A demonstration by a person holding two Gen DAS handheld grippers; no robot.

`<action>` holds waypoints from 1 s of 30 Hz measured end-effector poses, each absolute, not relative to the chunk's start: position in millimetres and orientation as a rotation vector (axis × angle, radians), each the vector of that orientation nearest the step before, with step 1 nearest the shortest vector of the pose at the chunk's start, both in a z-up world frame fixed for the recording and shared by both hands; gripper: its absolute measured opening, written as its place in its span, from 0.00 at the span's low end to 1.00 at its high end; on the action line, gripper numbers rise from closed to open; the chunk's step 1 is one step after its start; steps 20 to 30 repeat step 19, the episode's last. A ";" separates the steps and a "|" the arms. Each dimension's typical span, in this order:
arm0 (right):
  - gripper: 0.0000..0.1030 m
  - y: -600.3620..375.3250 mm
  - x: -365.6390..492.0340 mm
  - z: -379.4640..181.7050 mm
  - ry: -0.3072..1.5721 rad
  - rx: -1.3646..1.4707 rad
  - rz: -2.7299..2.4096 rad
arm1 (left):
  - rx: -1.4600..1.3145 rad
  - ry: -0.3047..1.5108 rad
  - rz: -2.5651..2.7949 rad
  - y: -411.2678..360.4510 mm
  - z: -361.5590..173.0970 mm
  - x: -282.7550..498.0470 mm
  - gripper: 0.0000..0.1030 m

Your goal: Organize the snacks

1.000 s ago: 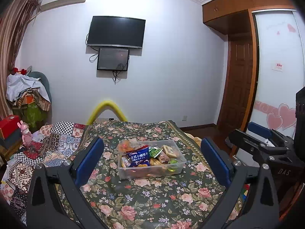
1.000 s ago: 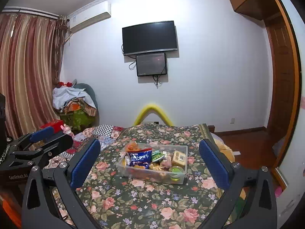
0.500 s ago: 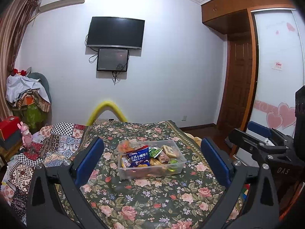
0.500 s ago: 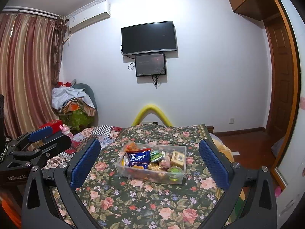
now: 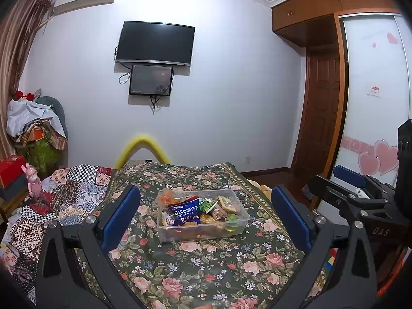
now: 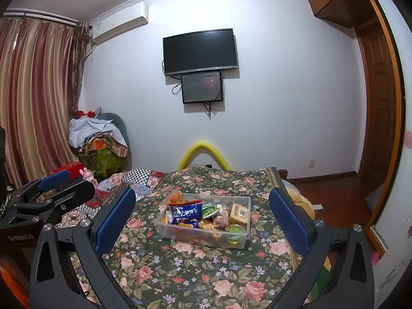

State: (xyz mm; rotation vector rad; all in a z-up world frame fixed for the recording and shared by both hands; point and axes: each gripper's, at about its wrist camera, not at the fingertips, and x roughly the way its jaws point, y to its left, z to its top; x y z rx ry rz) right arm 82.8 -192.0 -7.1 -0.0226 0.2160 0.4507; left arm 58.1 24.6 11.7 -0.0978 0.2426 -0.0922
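Note:
A clear plastic bin (image 5: 206, 231) (image 6: 200, 238) full of snack packets stands on the floral cloth. A blue biscuit bag (image 5: 185, 212) (image 6: 186, 213) leans at its left, with a green packet (image 5: 209, 206), a tan box (image 6: 239, 213) and a green jelly cup (image 6: 234, 230) beside it. My left gripper (image 5: 204, 215) hangs open in front of the bin, nothing between its blue pads. Just as wide open, my right gripper (image 6: 202, 212) frames the bin from short of it. Each gripper shows at the edge of the other's view.
The floral cloth (image 5: 200, 270) covers a bed or table; a patchwork quilt (image 5: 64, 195) lies to its left. A yellow foam arch (image 5: 141, 149) stands behind. Clothes pile (image 6: 97, 139), red box (image 5: 10, 164), pink toy (image 5: 32, 180) at left. Wardrobe door (image 5: 373, 128) at right.
Both views have barely shifted; the bin sits a touch lower in the frames. Both grippers stay open and empty.

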 end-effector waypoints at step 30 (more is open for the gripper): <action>1.00 -193.0 85.1 -9.7 0.225 -0.014 0.450 | -0.099 0.255 -0.092 23.3 7.4 64.7 1.00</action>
